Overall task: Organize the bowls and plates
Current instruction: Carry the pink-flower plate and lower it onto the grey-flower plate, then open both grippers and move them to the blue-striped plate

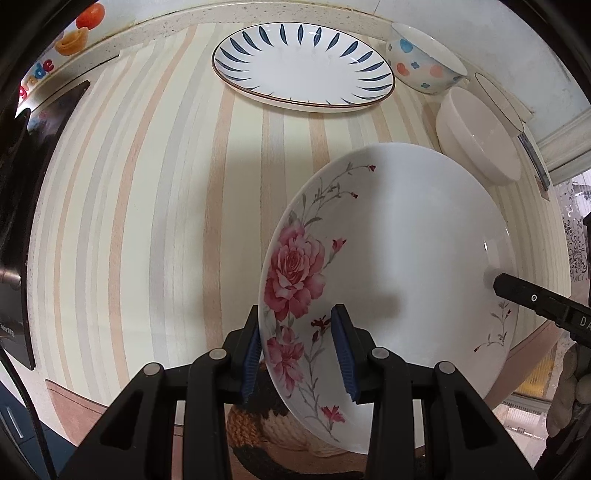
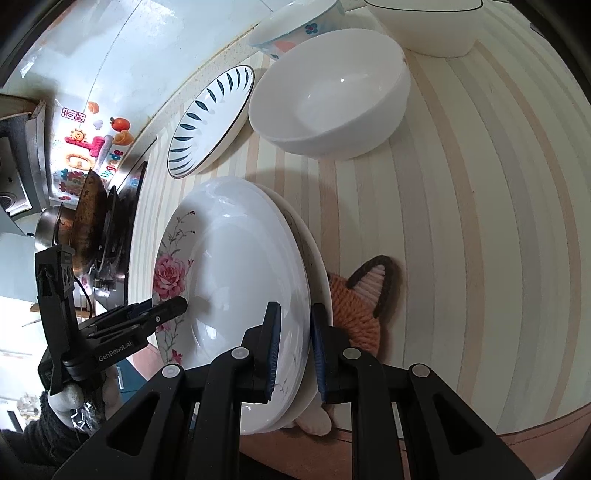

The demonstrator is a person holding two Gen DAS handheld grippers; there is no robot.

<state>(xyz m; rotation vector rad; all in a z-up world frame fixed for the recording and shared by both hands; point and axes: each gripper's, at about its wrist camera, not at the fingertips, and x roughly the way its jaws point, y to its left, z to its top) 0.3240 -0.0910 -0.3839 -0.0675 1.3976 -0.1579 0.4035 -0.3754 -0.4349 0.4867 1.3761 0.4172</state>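
A white plate with pink flowers [image 1: 406,240] is tilted above the striped table [image 1: 147,221]. My left gripper [image 1: 295,310] is shut on its near rim, one blue pad under the plate and one inside it. My right gripper [image 2: 295,306] is shut on the opposite rim of the same floral plate [image 2: 236,266]. Directly beneath it lies a second white plate [image 2: 314,251], mostly hidden. Each gripper shows in the other's view: the right gripper [image 1: 506,284] at the plate's right edge, the left gripper [image 2: 177,304] by the big rose.
A blue-leaf plate [image 1: 303,66] lies at the back, beside a dotted bowl [image 1: 421,59], a plain white bowl [image 1: 476,133] and a dark-rimmed white bowl [image 2: 424,26]. A knitted fox mat [image 2: 362,302] lies under the plates. A stove with pans [image 2: 85,229] borders the table's left.
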